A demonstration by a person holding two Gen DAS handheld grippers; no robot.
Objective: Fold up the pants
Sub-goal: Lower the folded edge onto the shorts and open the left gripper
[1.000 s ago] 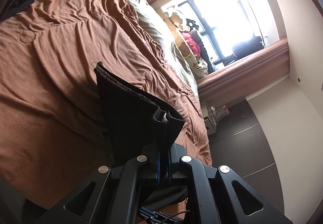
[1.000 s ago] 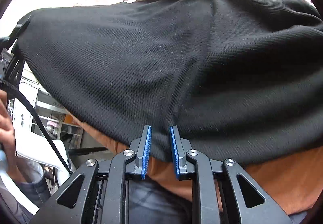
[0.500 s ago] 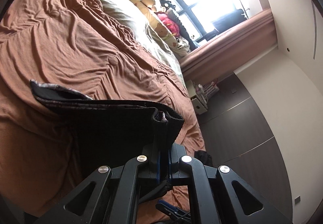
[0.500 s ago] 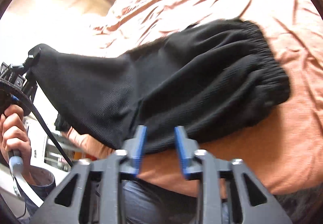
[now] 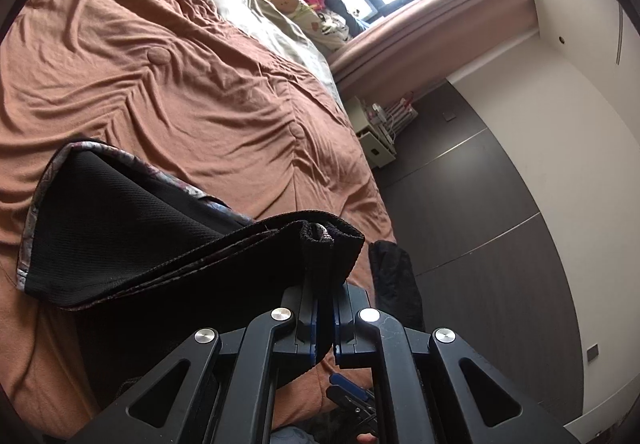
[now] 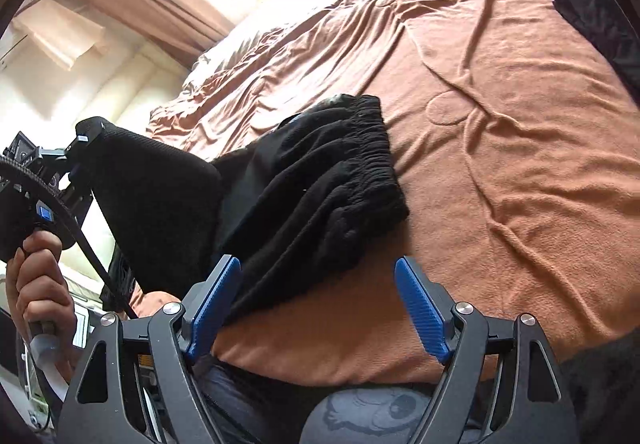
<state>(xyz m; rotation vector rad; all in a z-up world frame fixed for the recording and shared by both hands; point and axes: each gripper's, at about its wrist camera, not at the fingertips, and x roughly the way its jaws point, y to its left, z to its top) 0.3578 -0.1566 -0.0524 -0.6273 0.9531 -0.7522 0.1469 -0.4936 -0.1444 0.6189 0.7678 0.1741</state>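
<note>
Slippage is the main worry: the left claw (image 5: 325, 318) is clenched on a bunched edge of the black pants (image 5: 132, 244), and only that small pinch of cloth keeps this end lifted off the brown bed (image 5: 192, 84). If the hold gives, the raised layer would likely drop askew and spoil the fold. In the right wrist view the pants (image 6: 320, 188) lie near the middle of the bed (image 6: 500, 148), the gathered waistband toward 1 o'clock, while the lifted end rises toward 9 o'clock, where the left claw (image 6: 86, 142) and the hand (image 6: 38, 284) carrying it appear. The right claw (image 6: 320, 308) stands released; its jaws have just been opening, with only a low edge of the pants and bare bedding between the blue pads (image 6: 420, 308), neither pressing on cloth. With that side free, a pull from the left alone could drag the whole garment across the bedding and bunch it rather than lay it flat.

Much is hard to read. Dark cloth swallows the creases, so I cannot tell how many layers are stacked or where the legs end. Whether the clenched part is hem or seam is unclear. Another dark cloth (image 5: 394, 276) hangs at the bed's edge around 5 o'clock in the left wrist view, cut off behind the claw; whether it is clothing I cannot say
</note>
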